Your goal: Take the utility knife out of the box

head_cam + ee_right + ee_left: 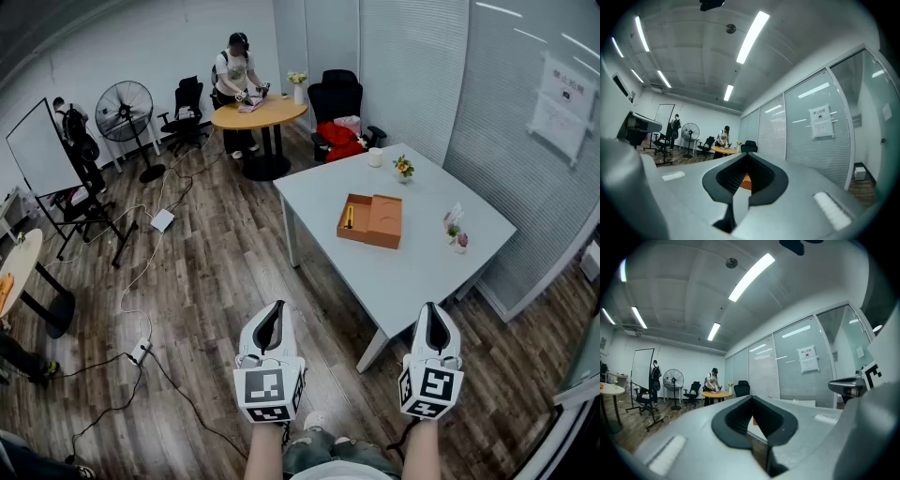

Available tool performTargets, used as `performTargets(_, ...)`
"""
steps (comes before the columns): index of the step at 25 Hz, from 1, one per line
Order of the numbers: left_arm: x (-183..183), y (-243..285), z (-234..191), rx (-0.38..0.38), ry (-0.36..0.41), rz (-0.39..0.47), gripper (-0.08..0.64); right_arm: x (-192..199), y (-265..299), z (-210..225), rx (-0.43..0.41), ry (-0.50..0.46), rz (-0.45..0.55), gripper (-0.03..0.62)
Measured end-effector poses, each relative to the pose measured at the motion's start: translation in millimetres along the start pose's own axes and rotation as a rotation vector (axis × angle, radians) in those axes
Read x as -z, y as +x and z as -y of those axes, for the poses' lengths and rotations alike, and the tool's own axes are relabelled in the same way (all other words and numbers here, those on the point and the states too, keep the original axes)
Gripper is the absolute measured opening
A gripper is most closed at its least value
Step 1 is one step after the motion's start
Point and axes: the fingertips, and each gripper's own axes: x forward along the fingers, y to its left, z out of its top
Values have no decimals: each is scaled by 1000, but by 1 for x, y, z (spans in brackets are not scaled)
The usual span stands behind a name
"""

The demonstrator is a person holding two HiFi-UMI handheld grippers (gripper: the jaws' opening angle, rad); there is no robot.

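Note:
An open orange box (371, 219) lies on the white table (412, 272), well ahead of me. In its left compartment rests the yellow utility knife (349, 217). My left gripper (273, 314) and right gripper (434, 314) hang side by side over the wooden floor, short of the table's near corner. Both are shut with nothing between their jaws. In the left gripper view the left gripper (751, 398) points toward the table; in the right gripper view a bit of the orange box (746, 182) shows behind the right gripper (749, 154).
On the table stand a white cup (375, 157) and small flower pots (404, 167). A person works at a round wooden table (260, 112) far back. A fan (125, 111), a whiteboard (42, 150), chairs and floor cables with a power strip (141, 350) lie left. Glass walls close the right.

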Motion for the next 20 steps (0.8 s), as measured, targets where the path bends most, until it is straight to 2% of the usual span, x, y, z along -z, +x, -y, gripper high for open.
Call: performTargets(20, 1, 25, -12, -10, -18, -1, 2, 2, 25, -5, 1, 17, 6, 26)
